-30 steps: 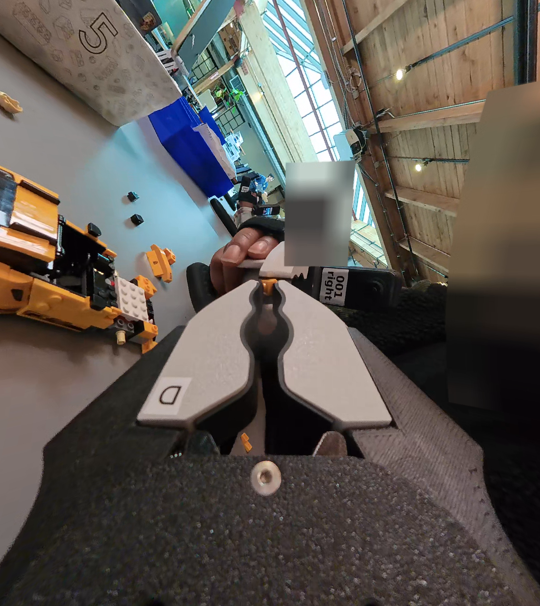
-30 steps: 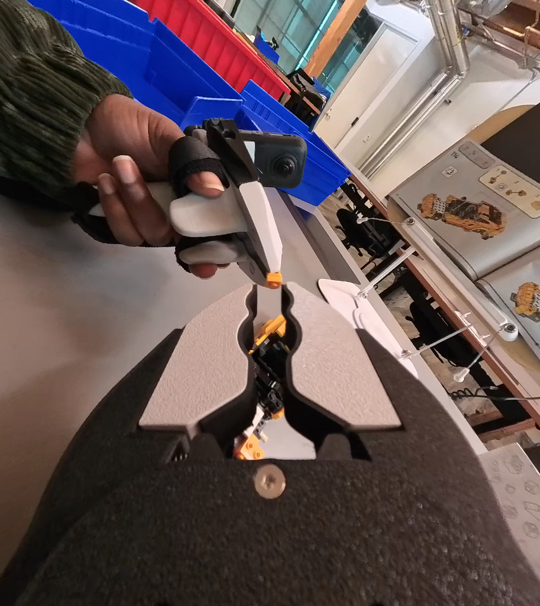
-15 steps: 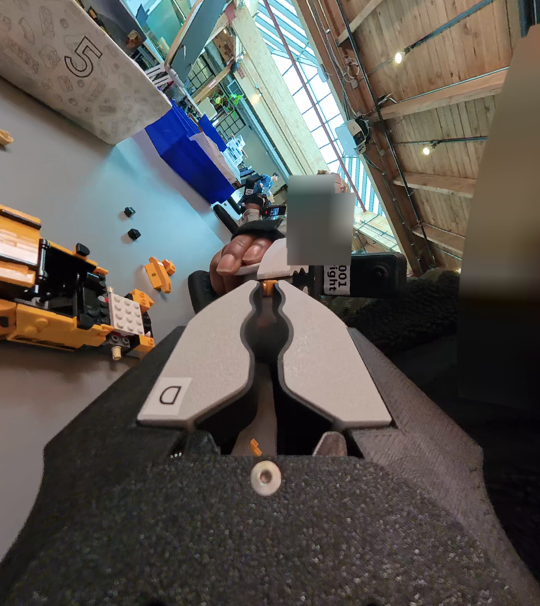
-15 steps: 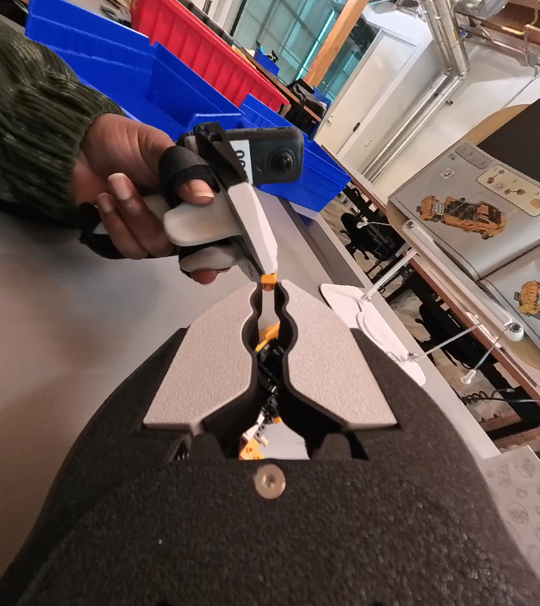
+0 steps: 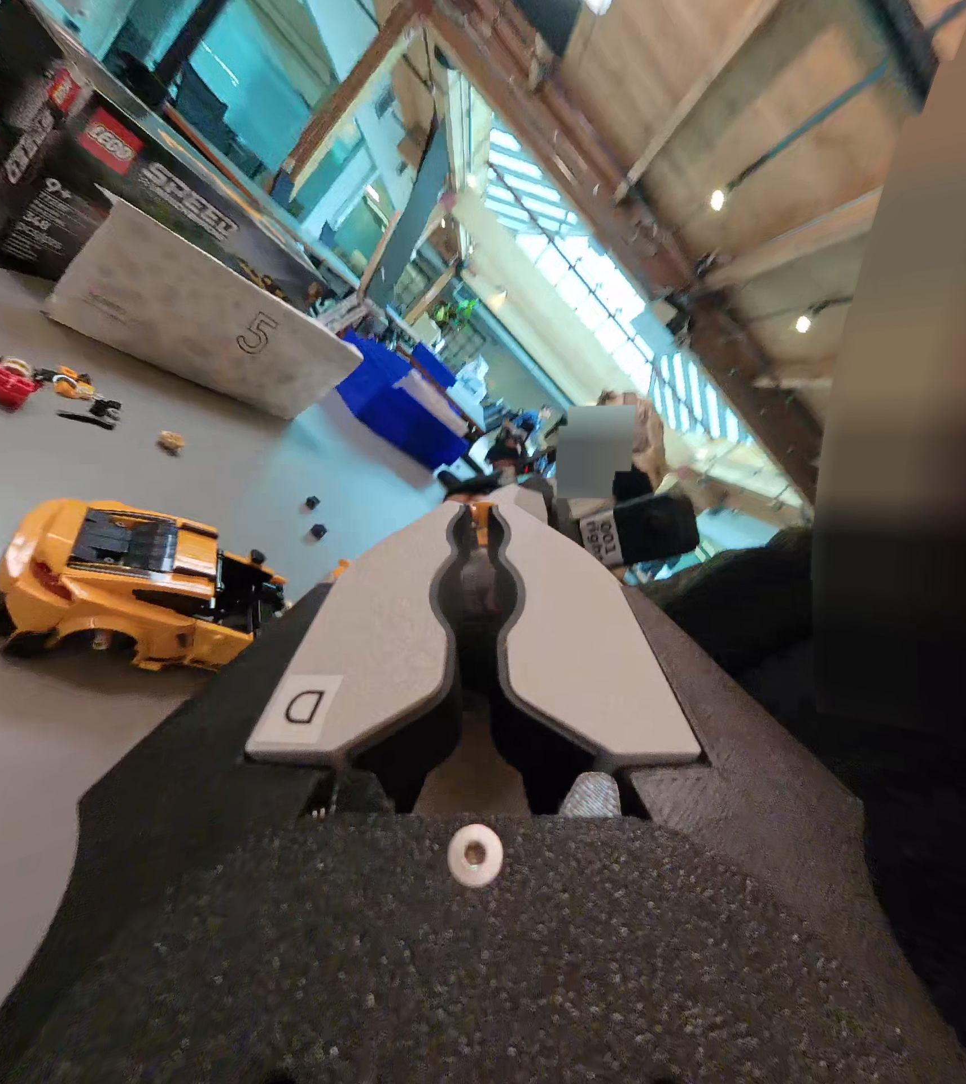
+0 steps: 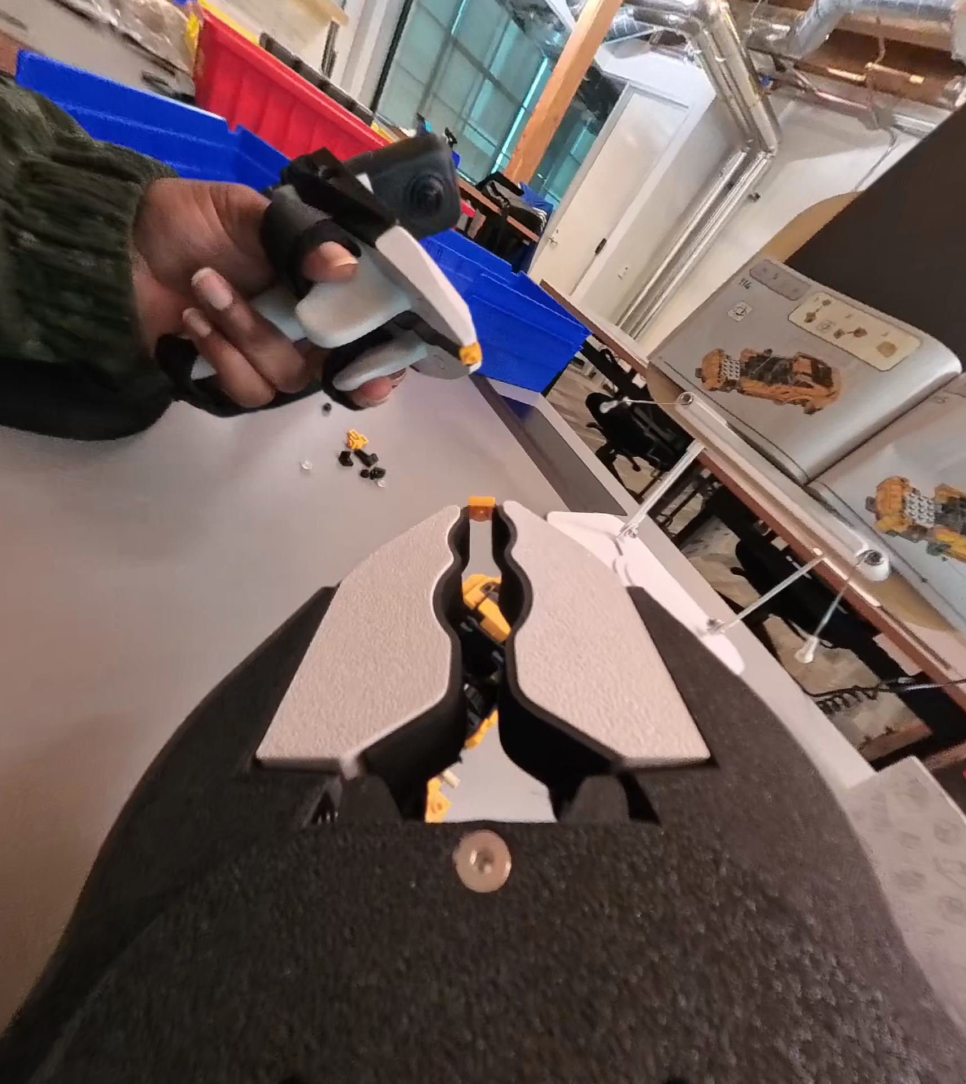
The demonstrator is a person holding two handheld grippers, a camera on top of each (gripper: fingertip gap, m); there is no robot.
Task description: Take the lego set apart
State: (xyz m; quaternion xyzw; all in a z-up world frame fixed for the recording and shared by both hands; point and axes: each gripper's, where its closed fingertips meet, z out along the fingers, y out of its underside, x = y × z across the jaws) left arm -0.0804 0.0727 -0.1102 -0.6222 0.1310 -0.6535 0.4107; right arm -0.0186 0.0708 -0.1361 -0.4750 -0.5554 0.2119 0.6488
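The orange lego car (image 5: 116, 581) lies on the grey table (image 5: 58, 733), left of my left gripper (image 5: 477, 511). The left gripper is shut on a small orange piece (image 5: 478, 516) at its tips. It also shows in the right wrist view (image 6: 468, 355), held up in a hand, with its orange piece (image 6: 471, 352). My right gripper (image 6: 480, 510) is shut on another small orange piece (image 6: 480, 507). Part of the car (image 6: 486, 610) shows through the gap behind the right gripper's fingers. The two grippers are apart.
Loose black and orange bits (image 6: 360, 454) lie on the table beyond the right gripper. Blue bins (image 6: 504, 317) and an open instruction booklet (image 6: 791, 363) stand farther back. A white numbered bag (image 5: 193, 317), the set's box (image 5: 87, 176) and a red piece (image 5: 5, 378) lie behind the car. My right fingertips sit around 8 cm from my left ones.
The grippers were tip to tip on one small orange assembly. They have pulled apart, and each now holds an orange piece. The left gripper has lifted away from the right one.
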